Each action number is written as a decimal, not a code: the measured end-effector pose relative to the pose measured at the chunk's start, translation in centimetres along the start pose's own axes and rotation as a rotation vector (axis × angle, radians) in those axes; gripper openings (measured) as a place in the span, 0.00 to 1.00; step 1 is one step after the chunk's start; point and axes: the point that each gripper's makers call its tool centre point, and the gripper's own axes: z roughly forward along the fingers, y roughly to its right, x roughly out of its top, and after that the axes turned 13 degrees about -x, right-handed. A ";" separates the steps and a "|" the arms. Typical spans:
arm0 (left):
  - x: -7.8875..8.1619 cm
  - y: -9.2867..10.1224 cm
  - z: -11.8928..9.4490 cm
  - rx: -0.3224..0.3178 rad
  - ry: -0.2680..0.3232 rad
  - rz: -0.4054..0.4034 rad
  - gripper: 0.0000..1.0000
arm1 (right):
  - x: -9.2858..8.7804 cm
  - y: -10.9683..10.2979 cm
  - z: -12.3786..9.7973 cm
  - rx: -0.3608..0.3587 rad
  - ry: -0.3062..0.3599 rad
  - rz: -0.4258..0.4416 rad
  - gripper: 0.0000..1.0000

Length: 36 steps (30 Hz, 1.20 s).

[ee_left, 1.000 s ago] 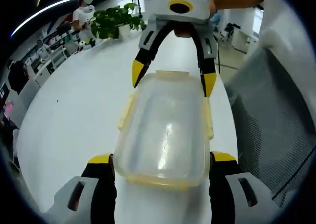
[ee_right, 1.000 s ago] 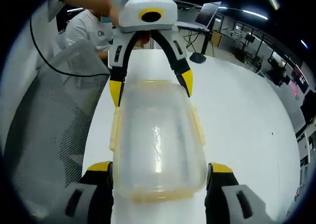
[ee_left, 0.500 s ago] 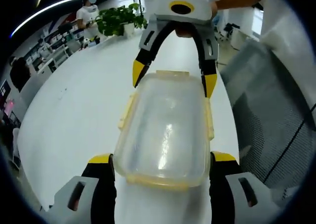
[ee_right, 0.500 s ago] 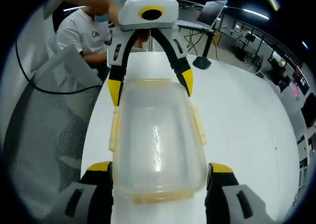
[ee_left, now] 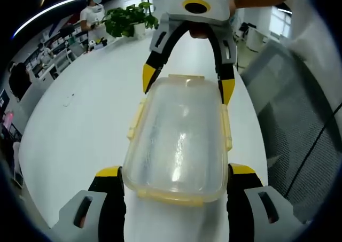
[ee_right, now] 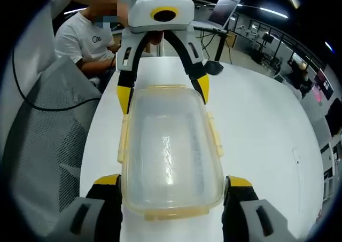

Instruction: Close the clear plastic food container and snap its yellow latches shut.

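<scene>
Nothing much has changed: both claws, left claw (ee_left: 173,172) and right claw (ee_right: 172,183), still squeeze the box (ee_left: 179,138) ends; side latches (ee_left: 226,127) wait.

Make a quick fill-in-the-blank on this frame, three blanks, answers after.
1. The clear plastic container has its lid ___.
2. The latches along its rim are coloured ___.
3. The left gripper and right gripper grip the container by its two ___ ends.

Answers: on; yellow; short
</scene>
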 end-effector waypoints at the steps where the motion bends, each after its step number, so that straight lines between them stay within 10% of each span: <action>1: 0.0 -0.4 -0.1 0.000 -0.003 -0.001 0.76 | 0.0 0.5 0.2 0.001 -0.001 -0.001 0.76; 24: 1.3 -8.2 -0.3 0.001 -0.010 -0.008 0.77 | -0.5 8.1 2.2 0.000 -0.007 -0.006 0.76; 36: 1.5 -8.7 -0.3 -0.009 0.004 -0.019 0.78 | -0.5 8.7 2.3 -0.003 -0.004 -0.002 0.77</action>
